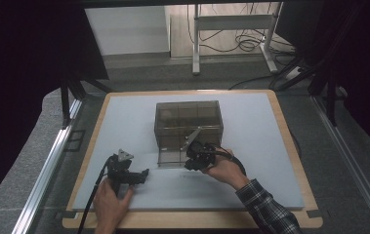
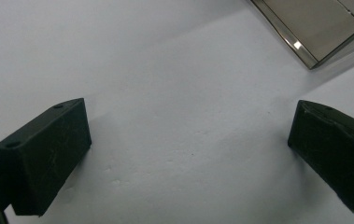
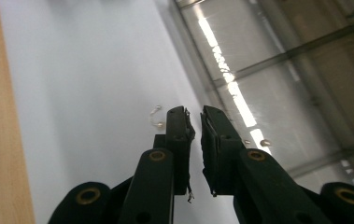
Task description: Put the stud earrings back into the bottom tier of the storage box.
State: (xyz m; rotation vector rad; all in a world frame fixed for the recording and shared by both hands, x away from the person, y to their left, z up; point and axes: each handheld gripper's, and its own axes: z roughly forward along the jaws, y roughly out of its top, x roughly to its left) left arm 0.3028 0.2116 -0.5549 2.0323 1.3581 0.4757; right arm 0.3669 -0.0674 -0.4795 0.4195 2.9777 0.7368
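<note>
Work surface: a pale mat (image 1: 124,122) on a wood-edged board (image 1: 290,131), with my forearms coming in from the near edge.
Main item: a smoky, see-through plastic box (image 1: 188,126) with inner dividers, standing upright near the middle of the mat.
Box front: a clear flap (image 1: 170,157) hangs down to the mat at the box's near left side.
My right gripper (image 1: 194,157): at the near face of the box, beside the flap, tilted in toward it.
My right fingers (image 3: 180,135): drawn almost together, only a thin slit between the pads; nothing sits in that slit. Whether the tips touch the box wall, I cannot tell.
Right gripper view, ahead of the tips: the tinted box wall (image 3: 282,79) with a bright strip of glare on one side, the pale mat on the other.
My left gripper (image 1: 138,176): lying low on the mat, near the box's front left corner but apart from it.
My left fingers (image 2: 48,149): spread wide, bare mat between them, gripping nothing.
Left gripper view, far corner: an edge of the box (image 2: 315,28).
Sleeve: plaid cloth (image 1: 265,207) on my right forearm.
</note>
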